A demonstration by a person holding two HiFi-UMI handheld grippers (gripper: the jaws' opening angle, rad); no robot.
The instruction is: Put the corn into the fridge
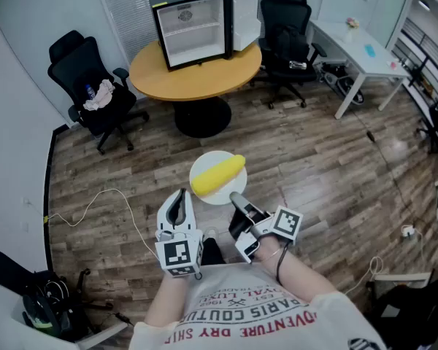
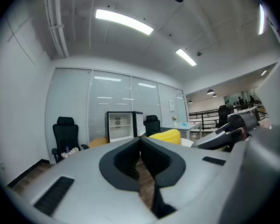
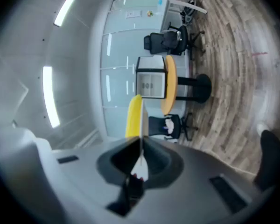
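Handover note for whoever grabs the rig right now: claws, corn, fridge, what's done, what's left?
Left claw: shut, empty, beside the plate.
Right claw: shut on the plate's near rim, holding it up above the floor.
Corn: lying on the plate.
Fridge: on the round table across the room, with its door open.
Done: corn lifted on its plate, fridge open.
Left: carry it over and put the corn inside. The free left claw will likely have to take the corn off the plate.
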